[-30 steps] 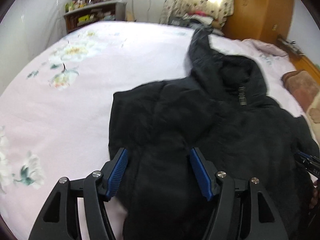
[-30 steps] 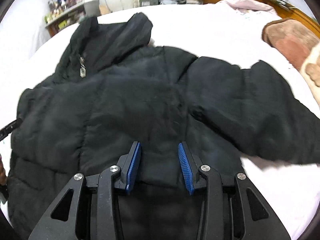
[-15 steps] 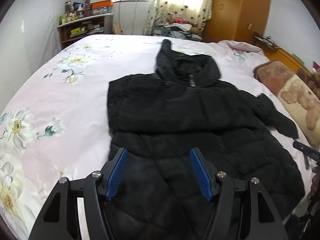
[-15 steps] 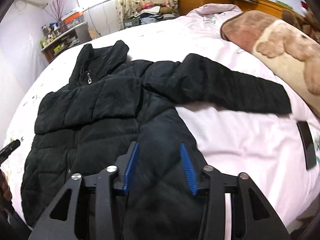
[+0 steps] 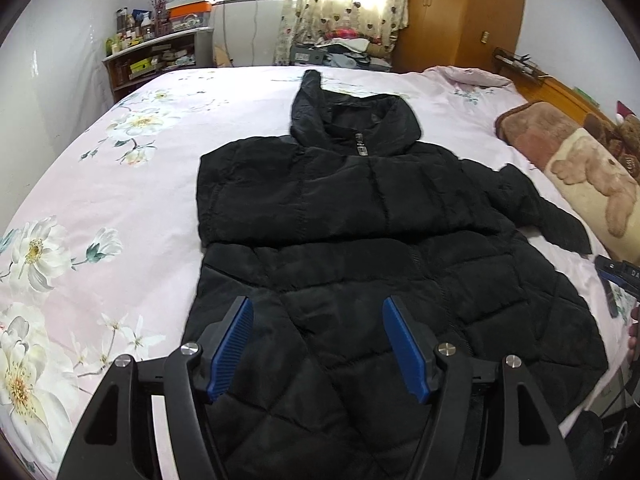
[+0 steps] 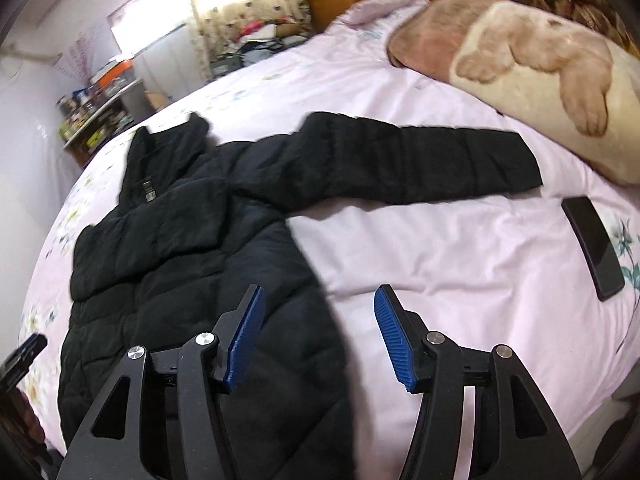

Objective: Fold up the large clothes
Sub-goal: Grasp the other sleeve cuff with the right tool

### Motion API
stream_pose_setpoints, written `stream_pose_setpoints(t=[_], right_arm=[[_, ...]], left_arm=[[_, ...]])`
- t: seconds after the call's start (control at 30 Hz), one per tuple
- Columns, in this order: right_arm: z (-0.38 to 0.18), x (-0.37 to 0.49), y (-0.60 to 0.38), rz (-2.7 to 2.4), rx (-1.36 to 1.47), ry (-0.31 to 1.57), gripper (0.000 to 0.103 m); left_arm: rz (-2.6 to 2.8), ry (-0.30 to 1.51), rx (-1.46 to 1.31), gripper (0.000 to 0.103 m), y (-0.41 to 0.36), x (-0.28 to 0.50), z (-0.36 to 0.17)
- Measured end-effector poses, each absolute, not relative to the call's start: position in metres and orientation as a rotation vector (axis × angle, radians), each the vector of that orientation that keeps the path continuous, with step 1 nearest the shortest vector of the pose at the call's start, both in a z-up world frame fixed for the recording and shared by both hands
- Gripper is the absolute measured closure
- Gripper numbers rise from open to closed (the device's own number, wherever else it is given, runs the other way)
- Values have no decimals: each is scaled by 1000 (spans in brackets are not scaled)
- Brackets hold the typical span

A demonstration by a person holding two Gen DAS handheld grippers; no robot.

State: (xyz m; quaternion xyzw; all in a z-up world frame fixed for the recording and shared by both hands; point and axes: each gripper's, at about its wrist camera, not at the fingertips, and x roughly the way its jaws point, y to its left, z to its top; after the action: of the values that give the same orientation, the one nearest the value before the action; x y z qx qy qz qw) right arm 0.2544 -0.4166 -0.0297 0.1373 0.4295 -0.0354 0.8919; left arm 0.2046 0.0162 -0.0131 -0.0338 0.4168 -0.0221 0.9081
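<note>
**A:** Which way does the black puffer jacket (image 5: 360,216) lie?

**B:** Front side up on the bed (image 5: 100,200), hood (image 5: 352,116) toward the far end by the curtained window, hem toward the near edge under both cameras. Its long axis runs from hem to hood, straight away from the grippers. One sleeve (image 6: 420,156) stretches out sideways across the sheet toward the pillow side; on the other side the edge looks straight, the sleeve seemingly folded over the chest.

**A:** And what is it made of?

**B:** Matte black quilted fabric, padded, with diamond stitching on the lower half and horizontal bands across the chest. A zip runs up the middle with a small metal pull (image 5: 361,148) at the collar. The sheet is pale pink and smooth, printed with white flowers.

**A:** The grippers?

**B:** The left gripper (image 5: 318,344) hangs over the hem with its blue ribbed pads wide apart and opening; jacket shows beneath them but nothing is pinched. The right gripper (image 6: 318,328) is opening too, pads clear of the cloth, the jacket's side edge just under its left finger and bare sheet under the other.

**A:** Anything nearby?

**B:** A dark phone (image 6: 594,248) lies on the sheet beyond the sleeve's cuff, apart from it. A plush brown-and-cream blanket (image 6: 520,52) with a bear pattern sits past that. A cluttered shelf (image 5: 156,56) and a wooden wardrobe (image 5: 460,12) stand beyond the bed.
</note>
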Motion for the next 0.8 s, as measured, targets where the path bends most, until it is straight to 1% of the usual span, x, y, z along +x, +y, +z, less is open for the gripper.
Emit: stream_pose_setpoints(t=[0.3, 0.47, 0.53, 0.6, 0.73, 0.77, 0.8], right_arm=[[-80, 309, -504, -223, 439, 922, 45], [-116, 339, -556, -287, 599, 921, 45], [-129, 347, -576, -306, 695, 892, 45], [-137, 354, -591, -321, 768, 841, 43], [-141, 366, -604, -333, 821, 794, 42], [-139, 368, -605, -343, 813, 799, 49], [-137, 370, -606, -358, 799, 807, 59]], left_arm=[[29, 909, -72, 34, 31, 245, -56], [48, 944, -78, 34, 32, 260, -81], [56, 948, -66, 33, 31, 262, -90], [60, 940, -55, 28, 29, 261, -94], [67, 937, -27, 27, 24, 260, -99], [67, 937, -25, 26, 24, 260, -99], [67, 938, -25, 26, 24, 260, -99]])
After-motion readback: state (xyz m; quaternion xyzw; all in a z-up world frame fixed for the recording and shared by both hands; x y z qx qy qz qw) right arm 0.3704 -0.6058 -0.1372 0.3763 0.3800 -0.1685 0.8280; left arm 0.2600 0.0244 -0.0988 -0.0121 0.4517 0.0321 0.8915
